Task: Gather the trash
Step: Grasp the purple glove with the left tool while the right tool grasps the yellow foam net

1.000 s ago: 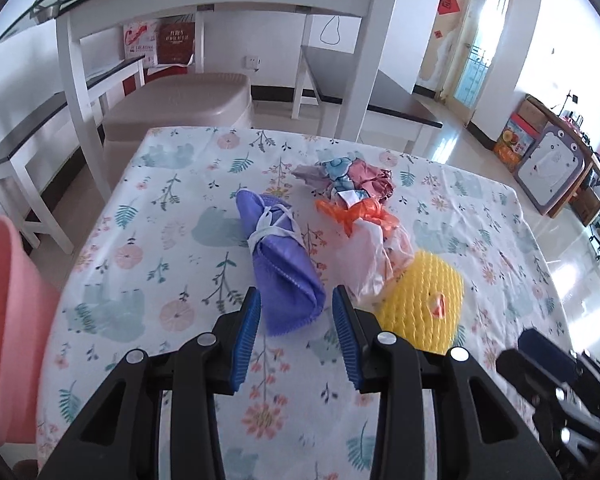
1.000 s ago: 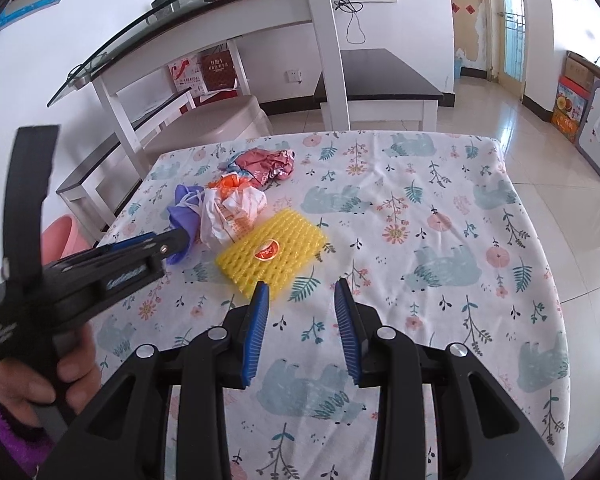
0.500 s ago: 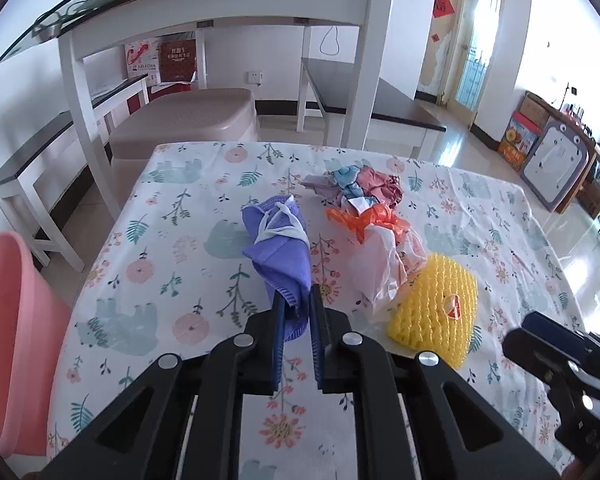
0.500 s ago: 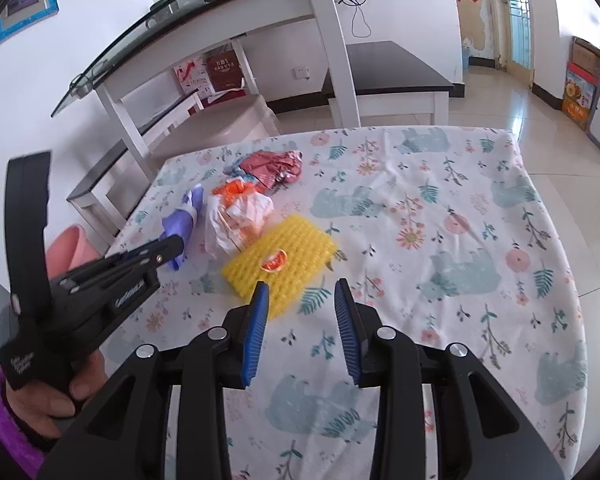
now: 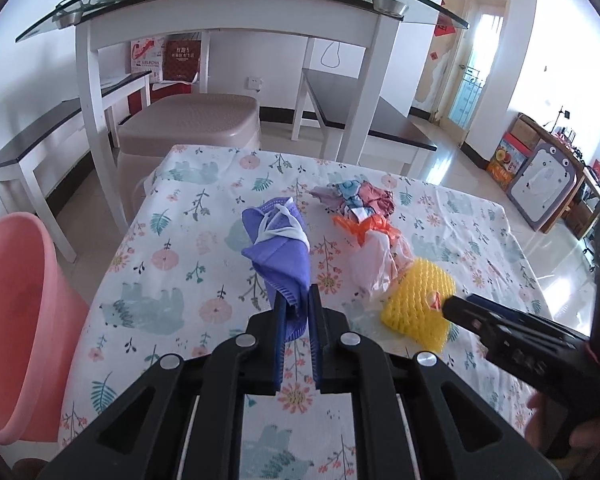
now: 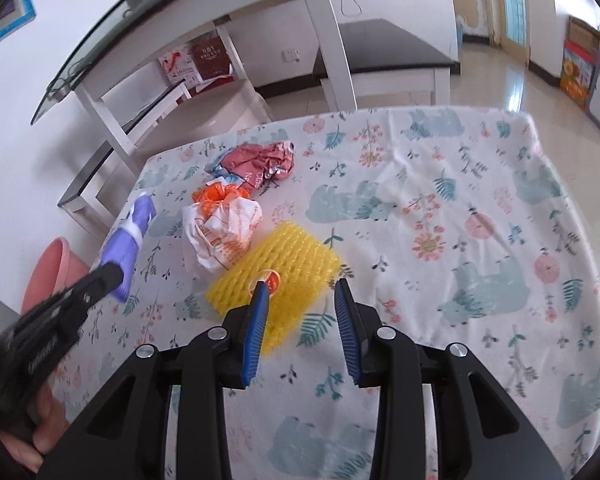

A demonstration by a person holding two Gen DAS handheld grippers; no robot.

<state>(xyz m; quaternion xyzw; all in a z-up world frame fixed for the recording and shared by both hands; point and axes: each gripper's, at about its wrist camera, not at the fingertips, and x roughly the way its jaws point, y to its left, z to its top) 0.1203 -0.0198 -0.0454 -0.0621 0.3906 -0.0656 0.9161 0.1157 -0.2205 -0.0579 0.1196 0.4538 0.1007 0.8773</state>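
Observation:
My left gripper (image 5: 296, 300) is shut on the near end of a purple face mask (image 5: 279, 248) and holds it lifted off the table; the mask also shows in the right wrist view (image 6: 126, 244). My right gripper (image 6: 300, 288) is open, just above the near edge of a yellow foam fruit net (image 6: 276, 268), which also shows in the left wrist view (image 5: 416, 304). A white and orange plastic bag (image 6: 220, 232) and a crumpled pink wrapper (image 6: 260, 162) lie behind the net.
The table (image 6: 480, 220) has a floral cloth. A pink bin (image 5: 16, 320) stands on the floor at its left edge. A beige stool (image 5: 188, 128) and a glass-topped white table (image 5: 236, 12) stand beyond the far edge.
My left gripper closed on the purple mask and raised it off the cloth. My right gripper moved forward to the yellow foam net and stayed open.

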